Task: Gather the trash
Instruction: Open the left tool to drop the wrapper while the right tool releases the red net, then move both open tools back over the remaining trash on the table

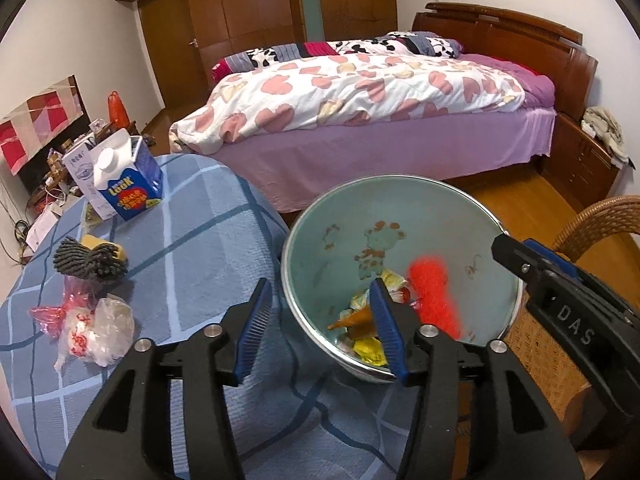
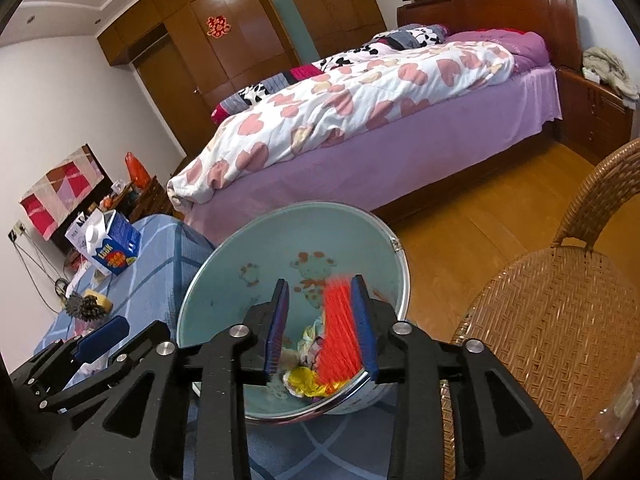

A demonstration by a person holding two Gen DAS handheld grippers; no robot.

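A pale green bin [image 1: 400,216] [image 2: 256,256] stands at the table's right edge with yellow and orange wrappers [image 1: 370,350] [image 2: 306,380] inside. A red-orange mesh piece [image 1: 432,300] [image 2: 340,328] is blurred inside the bin, beside my right gripper's right finger. My left gripper [image 1: 320,328] is open and empty, straddling the bin's near rim. My right gripper [image 2: 322,324] is open above the bin; its body shows in the left wrist view [image 1: 568,300]. On the blue checked tablecloth [image 1: 192,248] lie crumpled plastic bags [image 1: 92,324], a dark scrubber on a yellow sponge [image 1: 90,260] and a blue milk carton [image 1: 128,184].
A wicker chair [image 2: 552,320] stands right of the bin. A bed with a heart-print quilt [image 1: 352,92] lies beyond on the wooden floor [image 2: 480,224]. A cluttered low cabinet [image 1: 52,168] stands behind the table at left.
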